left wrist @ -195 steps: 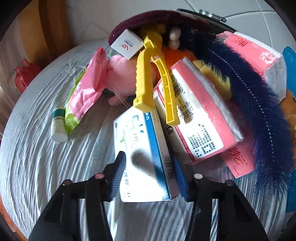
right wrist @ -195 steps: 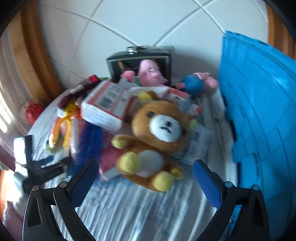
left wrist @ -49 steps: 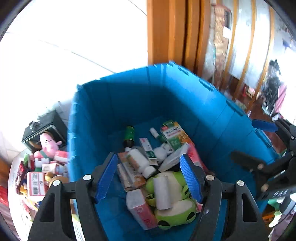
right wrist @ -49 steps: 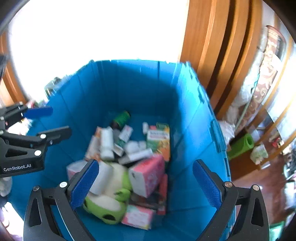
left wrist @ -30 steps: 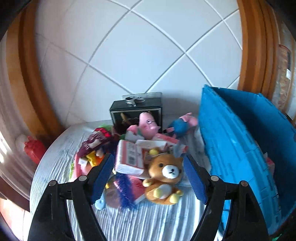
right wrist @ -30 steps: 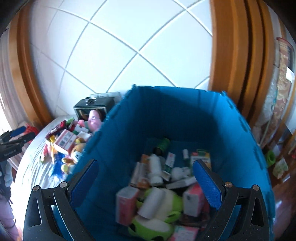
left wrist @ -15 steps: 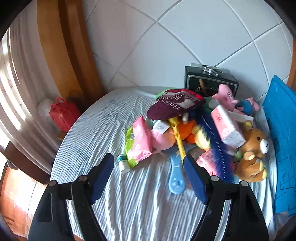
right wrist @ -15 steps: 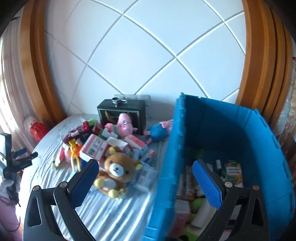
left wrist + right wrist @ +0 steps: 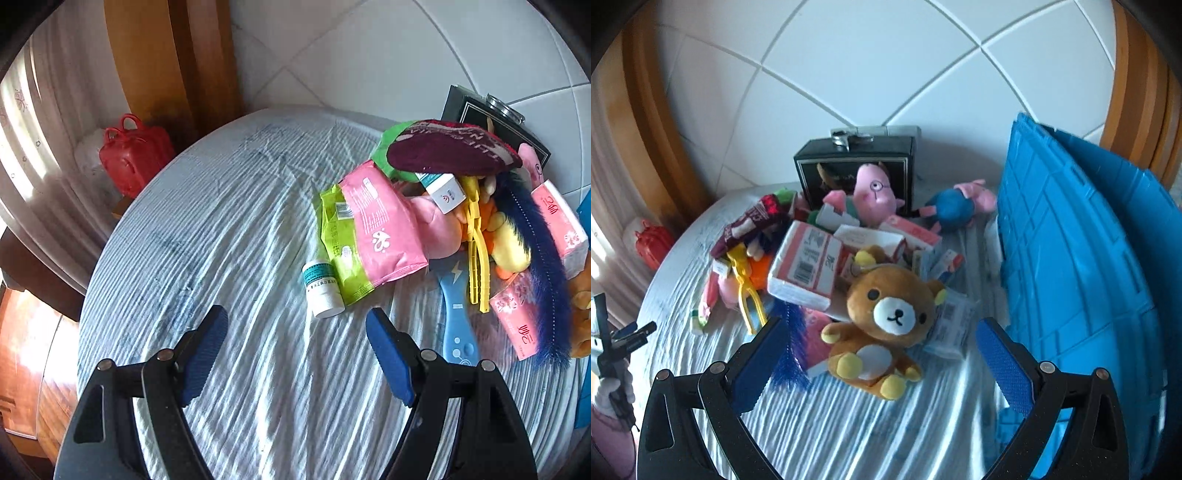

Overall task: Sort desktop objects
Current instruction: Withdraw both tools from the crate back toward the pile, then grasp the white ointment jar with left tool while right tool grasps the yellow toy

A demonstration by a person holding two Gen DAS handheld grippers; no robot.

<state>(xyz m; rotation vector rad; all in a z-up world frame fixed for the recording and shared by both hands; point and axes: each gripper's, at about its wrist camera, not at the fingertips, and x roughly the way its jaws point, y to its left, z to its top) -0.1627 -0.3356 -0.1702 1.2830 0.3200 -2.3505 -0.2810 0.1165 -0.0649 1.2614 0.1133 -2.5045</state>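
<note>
Each camera sits on a claw and looks down at the striped grey tabletop (image 9: 229, 236). The left looks from close, the right from farther back. Both see the yellow plastic tongs (image 9: 476, 251) (image 9: 748, 284).

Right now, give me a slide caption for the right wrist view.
Open right hand-held gripper facing brown teddy bear beside blue bin.

Two black handheld grippers with blue ribbed pads

Left gripper (image 9: 297, 354) and right gripper (image 9: 877, 356) are showing matte black forked arms, silver round screws; a white-gloved hand (image 9: 609, 389) is appearing at nine o'clock.
</note>
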